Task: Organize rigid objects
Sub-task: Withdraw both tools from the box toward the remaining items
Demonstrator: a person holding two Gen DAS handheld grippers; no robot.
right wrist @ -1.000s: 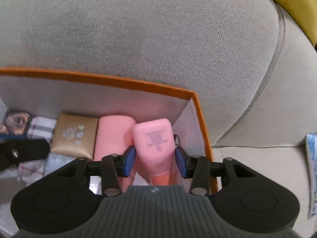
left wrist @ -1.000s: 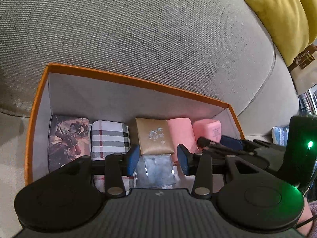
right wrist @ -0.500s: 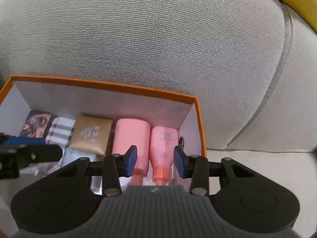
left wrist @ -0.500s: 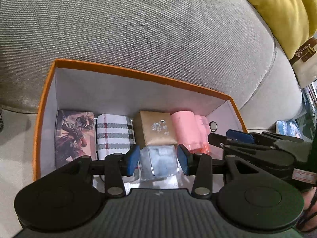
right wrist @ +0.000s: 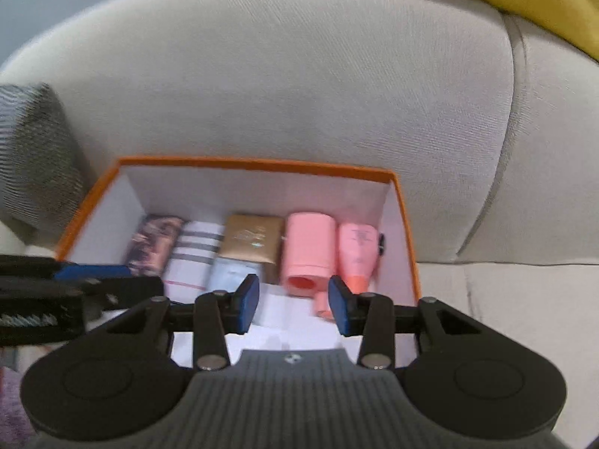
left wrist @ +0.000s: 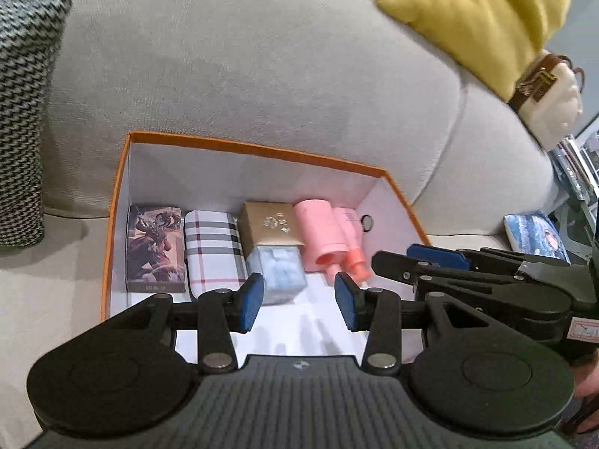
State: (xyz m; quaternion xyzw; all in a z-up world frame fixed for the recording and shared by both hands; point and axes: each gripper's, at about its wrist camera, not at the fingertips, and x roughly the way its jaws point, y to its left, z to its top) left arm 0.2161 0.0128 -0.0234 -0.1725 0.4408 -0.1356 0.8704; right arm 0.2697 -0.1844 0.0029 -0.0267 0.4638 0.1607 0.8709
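- The orange box sits on the grey sofa, against the backrest.
- Along its far wall, left to right: a picture card box, a plaid case, a gold box, a pink jar and a pink tube, side by side.
- A pale blue packet lies just near of the gold box.
- The left gripper hovers above the box's near part, jaws apart, nothing between them.
- The right gripper hovers likewise, jaws released and empty; it is beside the left one.
- A houndstooth cushion stands far left; a yellow cushion lies far right.
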